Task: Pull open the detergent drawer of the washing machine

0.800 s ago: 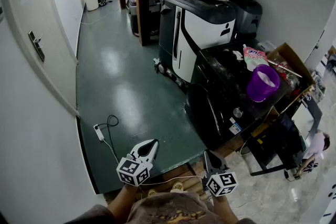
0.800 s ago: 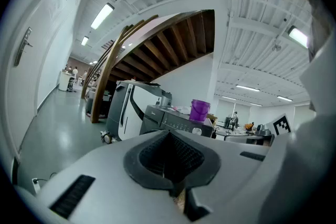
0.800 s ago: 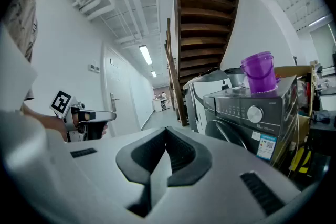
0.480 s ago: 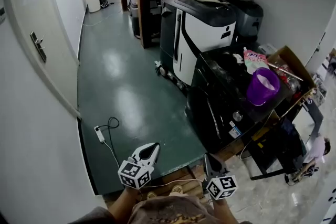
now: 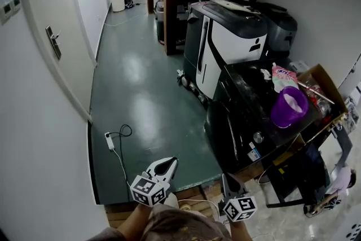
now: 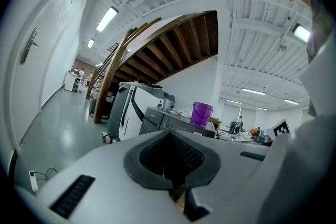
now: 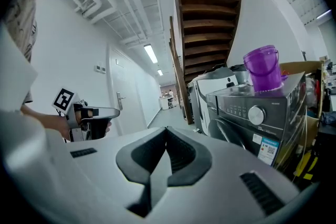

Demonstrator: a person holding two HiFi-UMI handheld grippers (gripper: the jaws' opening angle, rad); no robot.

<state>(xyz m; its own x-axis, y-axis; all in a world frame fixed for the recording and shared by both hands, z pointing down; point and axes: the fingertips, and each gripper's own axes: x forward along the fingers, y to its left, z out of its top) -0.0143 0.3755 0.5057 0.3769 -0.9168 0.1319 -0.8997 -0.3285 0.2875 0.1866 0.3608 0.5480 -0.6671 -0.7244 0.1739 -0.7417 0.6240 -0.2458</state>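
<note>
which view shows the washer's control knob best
The right gripper view: the control knob faces the camera, large, clear. The head view shows it small, from above; the left gripper view, too far to tell.

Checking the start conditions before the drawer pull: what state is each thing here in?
Left gripper: shut, empty, short of the washer.
Right gripper: shut, empty.
Washer: porthole shut, front flush, nothing pulled out.
Bucket: upright on the washer top.
Pouch: lying on the washer top.
White door: shut.
Box: open at the top.
</note>
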